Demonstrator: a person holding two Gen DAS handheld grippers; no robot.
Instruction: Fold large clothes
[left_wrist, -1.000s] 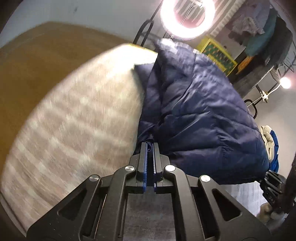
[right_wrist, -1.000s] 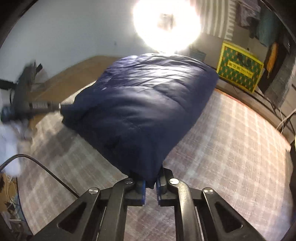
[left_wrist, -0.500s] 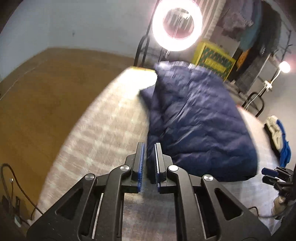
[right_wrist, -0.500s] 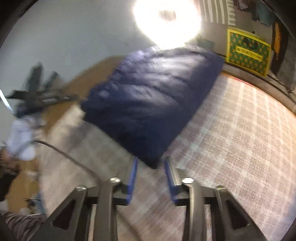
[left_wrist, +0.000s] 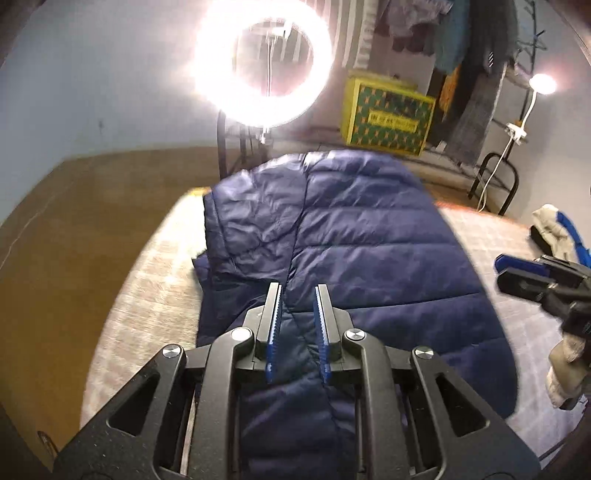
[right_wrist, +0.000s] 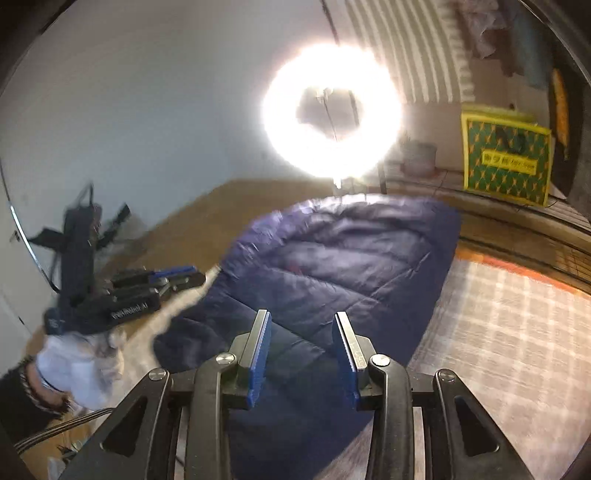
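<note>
A navy quilted jacket (left_wrist: 369, 240) lies folded on the checked bed cover (left_wrist: 147, 295). My left gripper (left_wrist: 298, 291) hovers above the jacket's near edge; its jaws are opening and no cloth is between the blue pads. In the right wrist view the same jacket (right_wrist: 332, 266) stretches away from my right gripper (right_wrist: 303, 317), which stands open above the near corner, holding nothing. Each gripper shows in the other's view: the right gripper (left_wrist: 524, 273) at the right edge, the left gripper (right_wrist: 162, 280) at the left, blurred.
A bright ring light (left_wrist: 264, 70) stands beyond the bed. A yellow and green box (left_wrist: 388, 114) and hanging clothes (left_wrist: 461, 55) line the far wall. A white and blue garment (left_wrist: 554, 229) lies at the bed's right. Wooden floor (left_wrist: 74, 221) runs along the left.
Both grippers let go of the jacket's edge, opened, and rose back from it. The jacket now lies flat on the bed.
</note>
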